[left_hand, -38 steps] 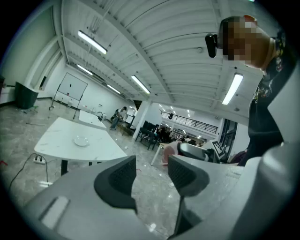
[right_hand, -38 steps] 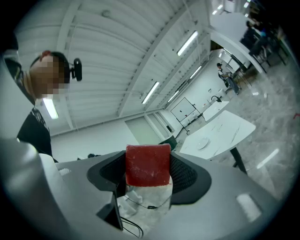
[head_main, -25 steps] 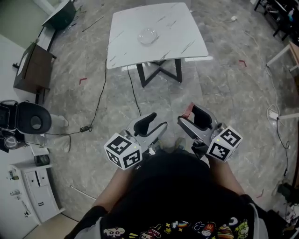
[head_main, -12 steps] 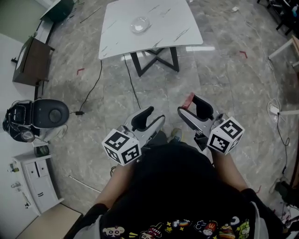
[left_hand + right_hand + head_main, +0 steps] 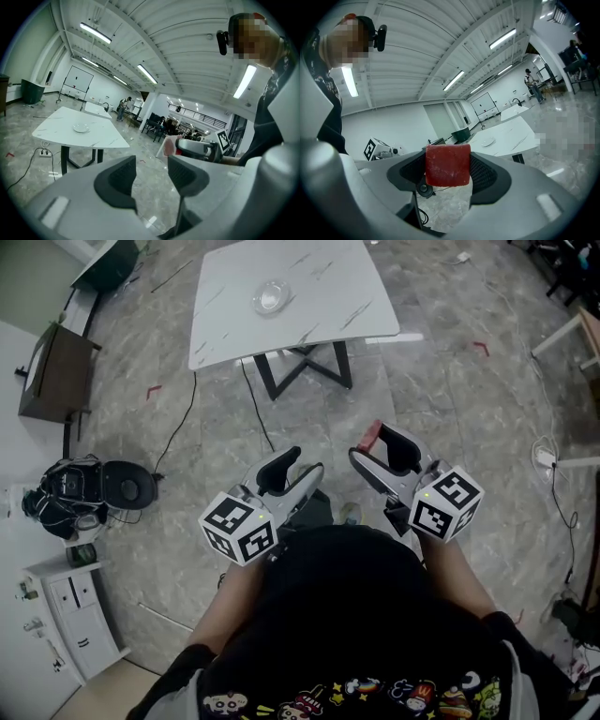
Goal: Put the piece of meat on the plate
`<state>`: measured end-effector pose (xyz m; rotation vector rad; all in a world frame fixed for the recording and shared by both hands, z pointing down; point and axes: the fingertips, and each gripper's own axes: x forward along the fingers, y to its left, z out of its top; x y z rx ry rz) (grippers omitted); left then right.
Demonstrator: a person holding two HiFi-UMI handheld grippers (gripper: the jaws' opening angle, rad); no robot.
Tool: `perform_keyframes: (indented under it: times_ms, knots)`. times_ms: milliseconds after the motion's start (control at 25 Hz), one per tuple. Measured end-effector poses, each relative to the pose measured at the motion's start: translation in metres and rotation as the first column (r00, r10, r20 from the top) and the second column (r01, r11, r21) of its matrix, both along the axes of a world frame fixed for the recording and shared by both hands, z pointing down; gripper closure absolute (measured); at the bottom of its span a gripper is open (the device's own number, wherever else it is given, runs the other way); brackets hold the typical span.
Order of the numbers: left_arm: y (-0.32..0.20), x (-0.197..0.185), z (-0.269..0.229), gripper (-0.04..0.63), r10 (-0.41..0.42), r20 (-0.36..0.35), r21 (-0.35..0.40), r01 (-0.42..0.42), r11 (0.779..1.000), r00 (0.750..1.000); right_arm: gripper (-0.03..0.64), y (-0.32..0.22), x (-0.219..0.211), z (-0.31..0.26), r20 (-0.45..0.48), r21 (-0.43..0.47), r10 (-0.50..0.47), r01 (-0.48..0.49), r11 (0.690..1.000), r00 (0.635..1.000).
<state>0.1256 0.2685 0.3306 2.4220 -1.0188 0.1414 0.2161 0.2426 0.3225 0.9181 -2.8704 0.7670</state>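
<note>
A grey, veined stone floor (image 5: 450, 409) is filling the head view, with black cables trailing across it. A white marble-patterned tabletop (image 5: 328, 296), squarish with rounded corners and streaked with thin dark veins, is standing on a dark crossed base at the far side. In front of it a person in a dark top is holding two pale grey plastic tools over the floor. The left gripper (image 5: 302, 465) is hanging released, its ribbed black pads a little apart with nothing between them. The right gripper (image 5: 386, 442) is clenching the piece of meat (image 5: 447, 165), a red, squarish slab with a faintly frosted face, pinched flat between both pads. Each tool is carrying a cube (image 5: 241, 528) printed with black-and-white square markers, and no lettering is showing. A small, round, clear-looking plate (image 5: 269, 298) is lying left of the tabletop's middle, well apart from the meat.
</note>
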Motion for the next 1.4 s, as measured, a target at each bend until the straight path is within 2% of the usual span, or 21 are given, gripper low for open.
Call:
perform_keyframes:
  times_ms: [320,880,1400]
  knots:
    - [-0.043,-0.024,-0.001,0.267,0.031,-0.01,0.011,-0.031,0.999,0.999,0.305,-0.04,-0.025,0.0,-0.017,0.004,0.022,-0.022,1.0,1.0]
    - [-0.119,-0.095,0.003,0.267,0.076,-0.009,0.018,-0.075,0.997,0.997,0.305,-0.109,-0.096,0.006,-0.02,-0.035,0.057,-0.058,0.998,0.998]
    - [-0.159,-0.133,0.024,0.267,0.089,-0.01,-0.009,-0.089,0.996,0.996,0.305,-0.154,-0.128,0.026,-0.025,-0.059,0.089,-0.09,0.994,0.996]
